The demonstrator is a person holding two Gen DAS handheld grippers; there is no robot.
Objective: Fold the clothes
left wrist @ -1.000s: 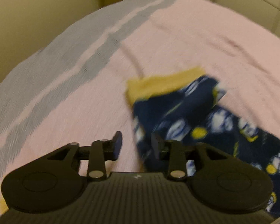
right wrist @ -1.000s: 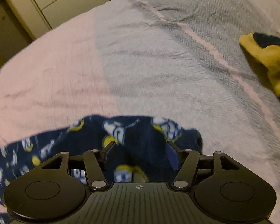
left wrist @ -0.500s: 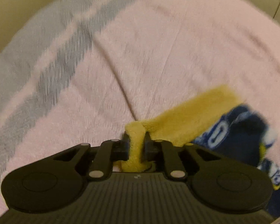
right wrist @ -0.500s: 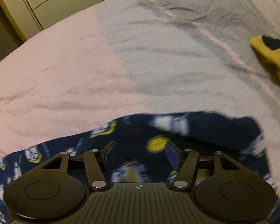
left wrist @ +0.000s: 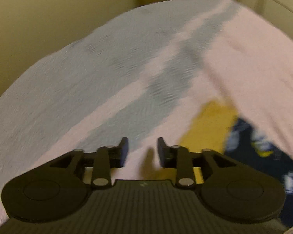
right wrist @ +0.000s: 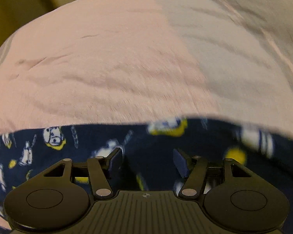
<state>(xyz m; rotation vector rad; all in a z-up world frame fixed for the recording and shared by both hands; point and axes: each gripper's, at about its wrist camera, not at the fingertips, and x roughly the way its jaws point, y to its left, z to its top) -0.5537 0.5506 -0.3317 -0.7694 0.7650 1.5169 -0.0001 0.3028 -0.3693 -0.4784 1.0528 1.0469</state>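
Navy printed fleece garment (right wrist: 150, 152) lies spread on the bed's pink blanket (right wrist: 99, 62), ready for folding; we see left tongs (left wrist: 142, 149) opening, empty, and right tongs (right wrist: 147, 160) apart over the cloth.

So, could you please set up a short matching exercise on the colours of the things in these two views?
Things:
1. waistband of the garment
2. printed garment
3. near part of the blanket
4. far stripe of the blanket

Colours:
A. grey
B. navy with white and yellow figures
C. pink
D. mustard yellow

Pairs: 1-D, 2-B, 3-C, 4-A
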